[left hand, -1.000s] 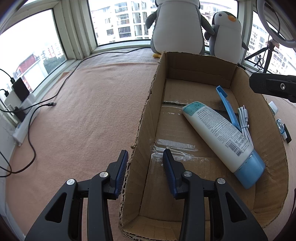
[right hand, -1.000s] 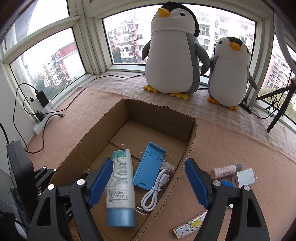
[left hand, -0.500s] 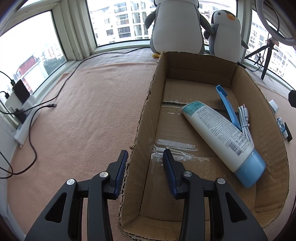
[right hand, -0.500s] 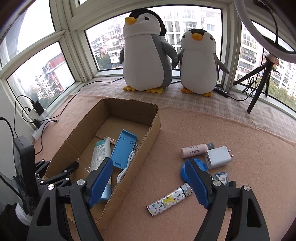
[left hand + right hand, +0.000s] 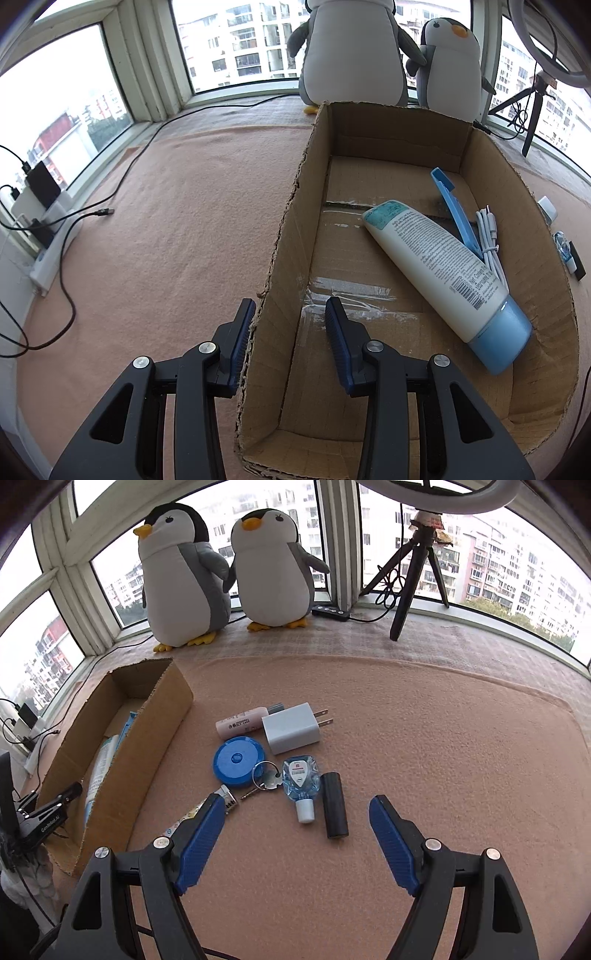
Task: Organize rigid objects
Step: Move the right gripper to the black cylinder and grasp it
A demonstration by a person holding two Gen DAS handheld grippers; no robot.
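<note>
A cardboard box point(image 5: 291, 206) lies on the pink carpet and holds a white tube with a blue cap point(image 5: 443, 273), a blue stand point(image 5: 452, 206) and a white cable point(image 5: 489, 240). My left gripper point(image 5: 290, 325) is open and straddles the box's left wall. My right gripper point(image 5: 295, 830) is open above the carpet with nothing between its fingers. Just ahead of it lie a black cylinder point(image 5: 334, 805), a small blue sanitizer bottle point(image 5: 301, 781), keys point(image 5: 267, 779), a blue round case point(image 5: 238, 760), a white charger point(image 5: 291, 727), a pink tube point(image 5: 242, 723) and a lighter point(image 5: 229, 798), partly hidden by one finger.
Two plush penguins point(image 5: 184, 579) stand on the window ledge behind the box point(image 5: 155, 731). A black tripod point(image 5: 410, 576) stands at the back right. A power strip point(image 5: 51, 251) with trailing cables lies along the left wall. Bare carpet stretches to the right of the loose items.
My right gripper has swung right, away from over the box, and now hangs over the loose items on the carpet. The left gripper has stayed at the box wall.
</note>
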